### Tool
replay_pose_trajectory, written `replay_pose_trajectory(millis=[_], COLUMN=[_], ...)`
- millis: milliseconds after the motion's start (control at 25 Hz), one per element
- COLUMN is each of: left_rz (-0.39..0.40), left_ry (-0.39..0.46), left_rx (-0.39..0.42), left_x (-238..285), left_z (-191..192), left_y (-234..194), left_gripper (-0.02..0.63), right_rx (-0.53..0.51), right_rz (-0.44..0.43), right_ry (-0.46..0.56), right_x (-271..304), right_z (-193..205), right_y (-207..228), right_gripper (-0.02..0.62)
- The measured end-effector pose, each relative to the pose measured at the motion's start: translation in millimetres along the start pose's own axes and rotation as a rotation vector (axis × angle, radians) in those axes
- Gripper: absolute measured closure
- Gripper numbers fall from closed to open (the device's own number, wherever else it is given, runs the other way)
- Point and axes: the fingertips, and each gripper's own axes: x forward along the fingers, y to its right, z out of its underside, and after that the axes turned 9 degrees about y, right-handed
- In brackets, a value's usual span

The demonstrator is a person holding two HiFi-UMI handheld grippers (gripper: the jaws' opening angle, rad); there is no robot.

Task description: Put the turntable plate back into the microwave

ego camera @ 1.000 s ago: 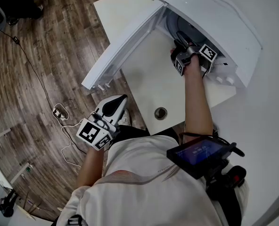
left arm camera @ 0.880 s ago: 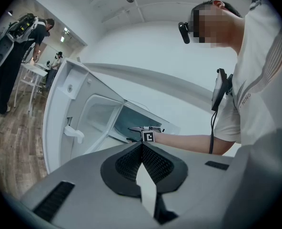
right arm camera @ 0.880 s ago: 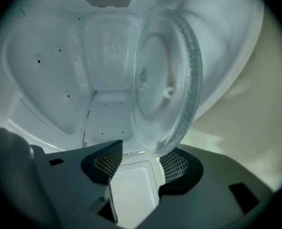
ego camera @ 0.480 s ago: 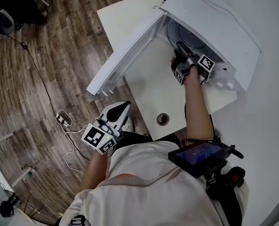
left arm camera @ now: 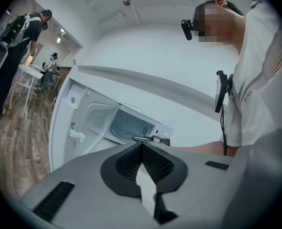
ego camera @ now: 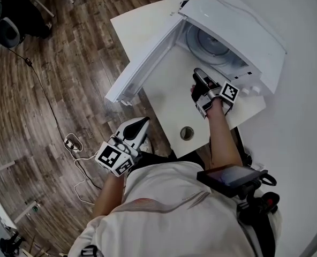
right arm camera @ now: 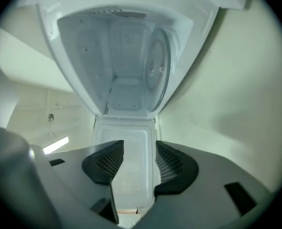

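Observation:
The white microwave (ego camera: 239,25) stands on a white table with its door (ego camera: 148,63) swung wide to the left. The round glass turntable plate (ego camera: 209,44) lies inside on the cavity floor; the right gripper view shows the plate (right arm camera: 157,68) at the right of the cavity. My right gripper (ego camera: 197,76) hovers over the table just outside the opening, open and empty, jaws pointing at the cavity (right arm camera: 137,159). My left gripper (ego camera: 137,126) hangs low at the table's left edge, shut on nothing (left arm camera: 142,159).
The table (ego camera: 169,100) has a round cable hole (ego camera: 187,132) near its front edge. A power strip with cables (ego camera: 70,142) lies on the wood floor. A dark chair (ego camera: 6,31) stands far left. Other people (left arm camera: 17,42) stand in the background.
My right gripper has drawn back out of the microwave cavity toward me, leaving the plate inside. The left gripper has hardly moved.

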Motion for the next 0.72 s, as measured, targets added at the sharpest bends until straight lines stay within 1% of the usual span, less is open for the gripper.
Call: replay_pose_trajectory(millis=[40,80,160,320,480,600,720], left_rz=[0.01,0.023,0.062,0.157,0.218,0.239,0.26], left_ry=[-0.001,-0.003,0.001,0.007,-0.001,0.018,0.042], left_rx=[0.005,0.013,0.035,0.079,0.113,0.124,0.127], left_x=[-5,-9,-15,-28,-43,-51,-55], left_z=[-1,-3,-7,-21,-31,-43,-54], left_y=[3,7,11,21,40,53,69], left_gripper=[0.595,0.595,0.595,0.595,0.595,0.595,0.595], right_rx=[-0.015,-0.032,-0.081,-0.17,-0.304,-0.437,-0.61], right_rz=[-0.022,-0.045,-0.091,-0.196,-0.272,-0.292,-0.273], right_ry=[-0.004,0.005,0.064,0.206,0.289,0.329,0.346], right_x=[-14,-29,-61,-122,-180,-215,-244], right_z=[9,17,21,25,41,60,79], right_y=[-5,-13,-31,-78,-130,-164,-191], right_gripper=[0.401,0.457,0.591,0.591,0.591,0.591,0.591])
